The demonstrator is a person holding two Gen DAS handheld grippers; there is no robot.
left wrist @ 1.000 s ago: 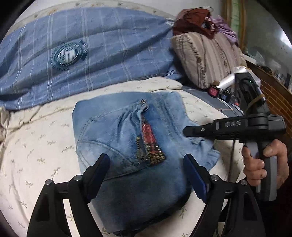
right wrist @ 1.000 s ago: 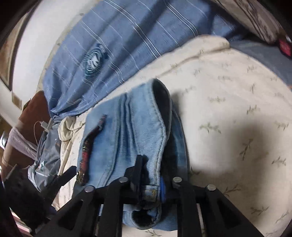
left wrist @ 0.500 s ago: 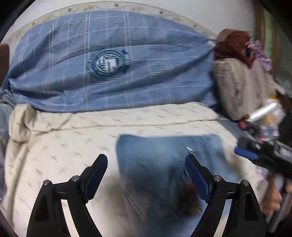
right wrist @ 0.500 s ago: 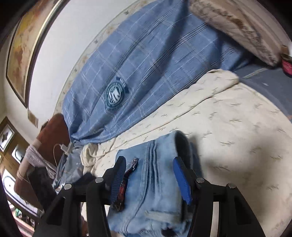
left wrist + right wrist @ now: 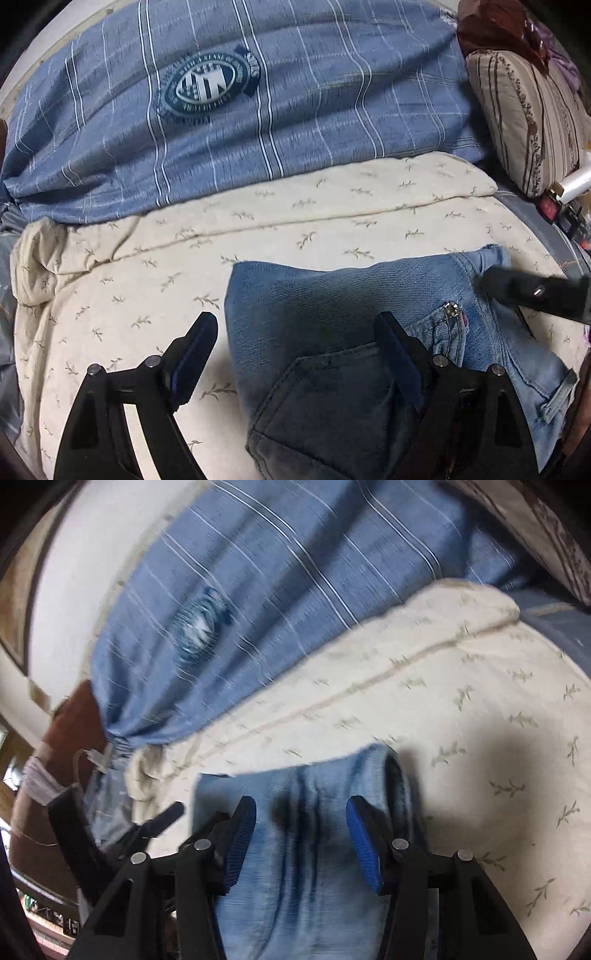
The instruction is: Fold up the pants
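1. Covering the bed [image 5: 110,302], a cream sheet gives a flat folding surface.
2. Pants [image 5: 332,314] lie folded near its front edge, pocket up.
3. Left hand-held gripper [image 5: 295,354] open, straddling the fold's left edge.
4. Right hand-held gripper [image 5: 301,834] open above the denim, gripping nothing.
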